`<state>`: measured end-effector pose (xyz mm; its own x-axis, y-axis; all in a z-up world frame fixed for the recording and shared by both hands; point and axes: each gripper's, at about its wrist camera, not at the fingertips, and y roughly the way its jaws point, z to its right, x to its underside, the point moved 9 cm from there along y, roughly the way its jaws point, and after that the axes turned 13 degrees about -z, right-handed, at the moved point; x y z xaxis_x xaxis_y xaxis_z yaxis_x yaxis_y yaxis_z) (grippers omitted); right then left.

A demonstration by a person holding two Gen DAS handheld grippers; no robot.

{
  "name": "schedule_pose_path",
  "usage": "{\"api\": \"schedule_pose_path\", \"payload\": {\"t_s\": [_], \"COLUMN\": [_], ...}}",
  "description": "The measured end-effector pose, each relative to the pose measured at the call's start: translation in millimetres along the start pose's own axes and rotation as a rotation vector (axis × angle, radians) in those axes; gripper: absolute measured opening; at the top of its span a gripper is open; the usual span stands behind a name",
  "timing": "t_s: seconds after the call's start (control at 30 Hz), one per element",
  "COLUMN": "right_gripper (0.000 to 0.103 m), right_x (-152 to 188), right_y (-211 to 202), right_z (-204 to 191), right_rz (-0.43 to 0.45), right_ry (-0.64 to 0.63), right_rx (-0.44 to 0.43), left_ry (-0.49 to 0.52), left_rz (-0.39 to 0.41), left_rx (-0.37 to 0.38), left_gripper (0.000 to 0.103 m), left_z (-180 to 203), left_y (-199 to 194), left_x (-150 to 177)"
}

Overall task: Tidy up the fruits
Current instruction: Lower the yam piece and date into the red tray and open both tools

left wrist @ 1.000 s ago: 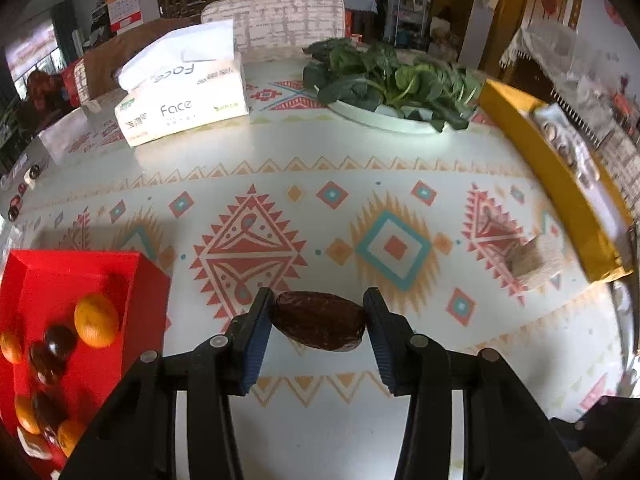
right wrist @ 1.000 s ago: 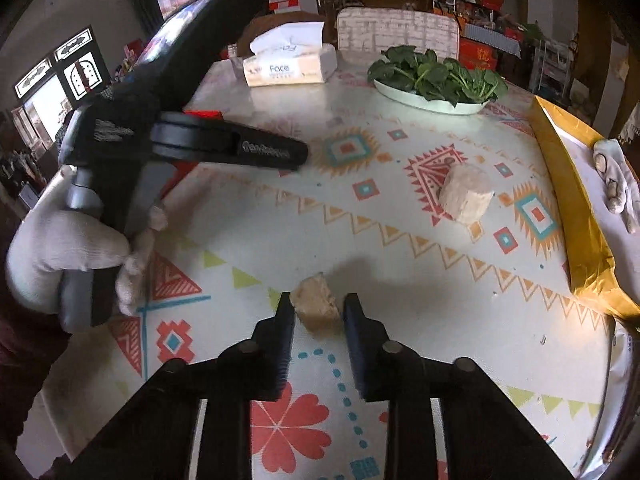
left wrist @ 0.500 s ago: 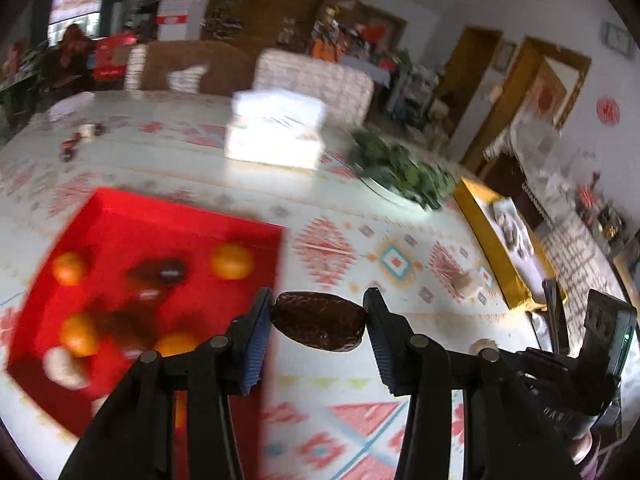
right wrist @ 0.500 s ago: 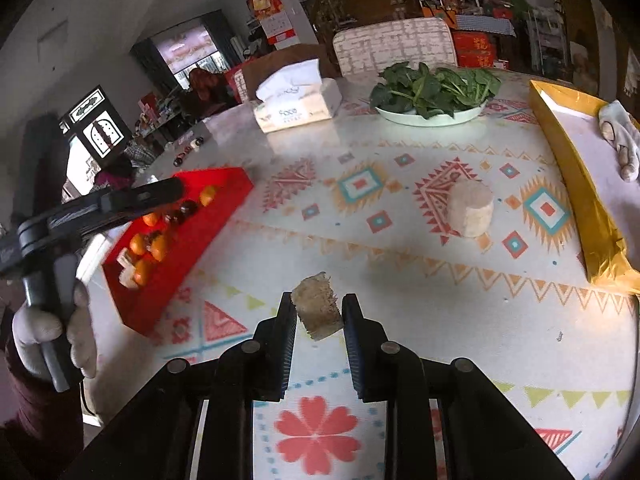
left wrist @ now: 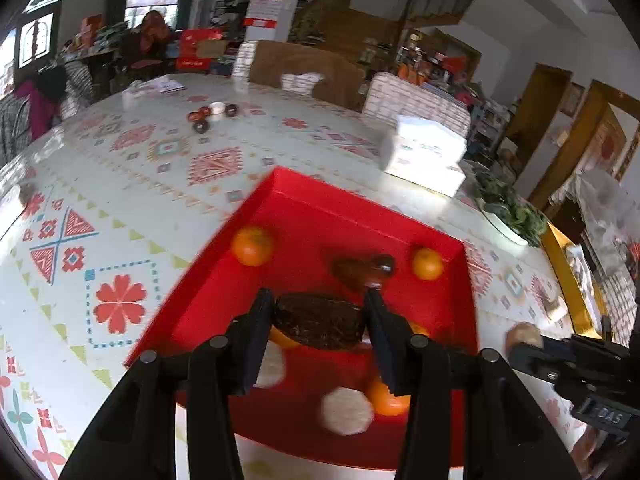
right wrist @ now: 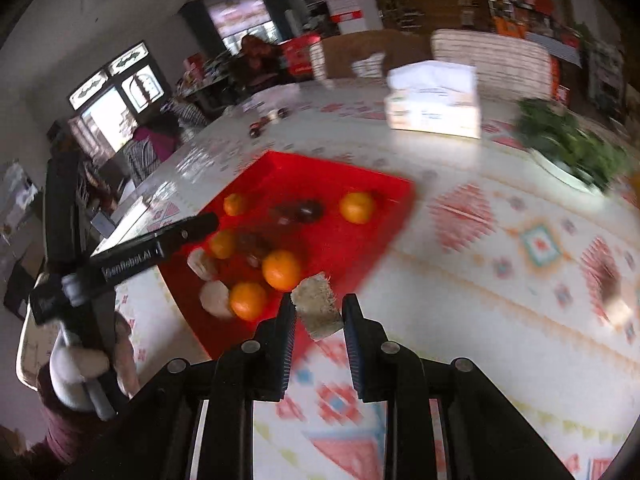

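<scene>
My left gripper (left wrist: 320, 320) is shut on a dark brown date (left wrist: 320, 322) and holds it above the red tray (left wrist: 360, 220). The tray holds several oranges (left wrist: 253, 245), dark dates (left wrist: 362, 270) and pale round pieces (left wrist: 346, 410). My right gripper (right wrist: 318, 312) is shut on a pale beige chunk (right wrist: 318, 310), held above the table just off the red tray's (right wrist: 384, 216) near right edge. The left gripper's body (right wrist: 132, 256) shows in the right wrist view over the tray's left side.
A tissue box (left wrist: 426, 156) and a plate of greens (left wrist: 510, 214) stand beyond the tray. A yellow tray (left wrist: 568, 280) lies at the far right. Another pale chunk (right wrist: 618, 308) lies on the patterned tablecloth. Small items (left wrist: 212, 112) sit far back.
Both grippers have swung left toward the red tray, each still holding its piece. The left gripper now hangs over the tray's middle; the right one has come up to the tray's edge.
</scene>
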<state>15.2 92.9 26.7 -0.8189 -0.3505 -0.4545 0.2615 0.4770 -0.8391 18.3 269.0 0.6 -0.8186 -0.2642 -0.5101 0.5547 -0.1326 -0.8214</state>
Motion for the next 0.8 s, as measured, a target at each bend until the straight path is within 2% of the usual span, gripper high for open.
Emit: {"api": "schedule_pose_path", "payload": {"t_s": [0.1,0.2,0.27,0.33,0.37,0.4,0.43,0.53,0.63,0.7,0.8], "right_gripper": [0.026,0.026,0.026,0.035,0.050,0.056,0.059,0.059,0.059,0.061,0.062], "right_x": [-20,-37,-46,-53,-54,-55,-57,-56,-52,-44,-29], "right_y": [29,54,67,75,77,78,76,58,34,17,-5], "right_z": [-13,-16,-13,-8,-6,-4,-3,-1,-2,-2,-1], "right_rz": [-0.046,-0.075,-0.084,-0.086,-0.087,-0.085,-0.071,-0.020,0.033,0.070,0.118], "right_ry": [-0.004,0.002,0.027,0.060,0.073,0.085,0.094,0.091,0.077,0.075,0.079], "right_rx": [0.002,0.039,0.053,0.056,0.051,0.045,0.045,0.072,0.117,0.147,0.172], "left_ry": [-0.012,-0.017,-0.021,-0.022,-0.021,-0.022,-0.022,-0.014,0.003,0.012,0.032], "left_rz": [0.003,0.007,0.012,0.023,0.027,0.032,0.035,0.068,0.147,0.207,0.335], "left_rx": [0.002,0.008,0.023,0.030,0.031,0.030,0.029,0.008,-0.033,-0.074,-0.195], "left_gripper": [0.045,0.048,0.063,0.068,0.071,0.073,0.075,0.075,0.077,0.086,0.092], "left_z": [-11,-14,-15,-14,-14,-13,-12,-10,-2,3,16], "left_y": [2,4,4,1,0,-2,-3,-13,-36,-50,-83], "left_x": [-2,-4,-5,-6,-6,-5,-4,-2,4,7,13]}}
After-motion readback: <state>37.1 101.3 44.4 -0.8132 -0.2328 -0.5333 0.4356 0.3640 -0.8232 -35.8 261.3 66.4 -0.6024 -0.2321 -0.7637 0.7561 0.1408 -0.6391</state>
